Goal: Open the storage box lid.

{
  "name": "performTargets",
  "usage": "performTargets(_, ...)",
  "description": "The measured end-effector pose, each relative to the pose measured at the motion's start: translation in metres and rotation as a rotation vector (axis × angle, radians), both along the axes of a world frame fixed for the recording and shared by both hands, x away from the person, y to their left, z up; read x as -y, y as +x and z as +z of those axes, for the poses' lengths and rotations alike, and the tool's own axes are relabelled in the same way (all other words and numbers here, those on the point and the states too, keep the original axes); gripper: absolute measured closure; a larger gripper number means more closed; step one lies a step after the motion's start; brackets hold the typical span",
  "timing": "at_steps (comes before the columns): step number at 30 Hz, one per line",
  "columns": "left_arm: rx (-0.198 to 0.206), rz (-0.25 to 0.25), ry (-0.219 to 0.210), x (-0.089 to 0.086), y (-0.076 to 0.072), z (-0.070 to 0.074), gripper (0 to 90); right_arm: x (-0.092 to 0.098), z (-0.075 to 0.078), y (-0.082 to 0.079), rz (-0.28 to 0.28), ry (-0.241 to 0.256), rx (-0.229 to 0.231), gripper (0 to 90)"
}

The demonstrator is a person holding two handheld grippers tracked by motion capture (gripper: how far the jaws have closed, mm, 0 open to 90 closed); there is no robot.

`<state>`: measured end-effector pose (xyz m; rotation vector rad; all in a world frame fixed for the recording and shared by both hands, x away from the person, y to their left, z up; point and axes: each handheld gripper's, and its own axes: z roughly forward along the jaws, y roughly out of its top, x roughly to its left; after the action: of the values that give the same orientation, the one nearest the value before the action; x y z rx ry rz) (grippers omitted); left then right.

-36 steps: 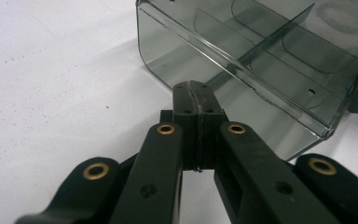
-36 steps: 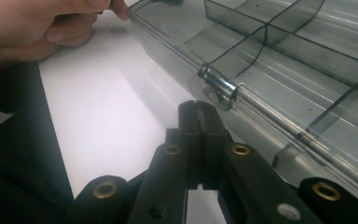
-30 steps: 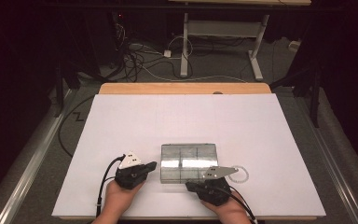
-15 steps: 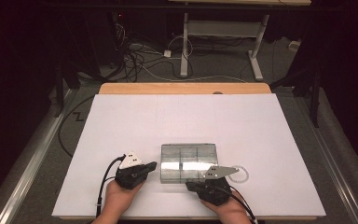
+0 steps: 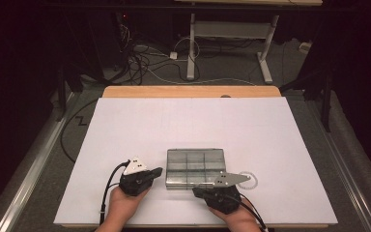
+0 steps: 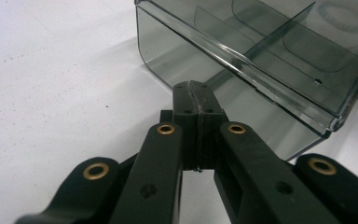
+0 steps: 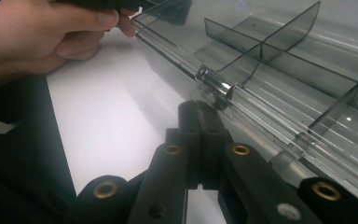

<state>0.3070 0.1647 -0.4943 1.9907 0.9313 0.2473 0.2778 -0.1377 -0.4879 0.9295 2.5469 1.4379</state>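
Note:
A smoky transparent compartment box (image 5: 195, 166) lies near the front of the white table (image 5: 183, 125), its inner dividers showing. My left gripper (image 5: 160, 171) is shut and empty, its tip at the box's left side. In the left gripper view the shut jaws (image 6: 196, 89) point at the near corner of the box (image 6: 261, 56). My right gripper (image 5: 202, 189) is shut at the box's front edge. In the right gripper view its tip (image 7: 200, 109) sits just under the clear latch (image 7: 214, 86) on the box (image 7: 303, 74) rim, holding nothing.
A pale ring (image 5: 248, 180) lies on the table just right of the box. The person's other hand (image 7: 51, 32) holds the left gripper at the box's far corner. Beyond the wooden table edge (image 5: 188, 91) are cables and a desk frame (image 5: 227, 43) on the floor.

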Motion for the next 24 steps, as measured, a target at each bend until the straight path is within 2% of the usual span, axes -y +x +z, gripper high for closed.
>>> performTargets(17, -0.016, -0.011, -0.015, -0.001, -0.001, 0.001, 87.7, 0.004, 0.011, 0.002, -0.017, 0.041, 0.04, 90.0)
performTargets(24, -0.017, -0.028, -0.065, -0.002, -0.009, 0.008, 87.7, 0.005, 0.016, 0.004, -0.017, 0.054, 0.054, 90.0)
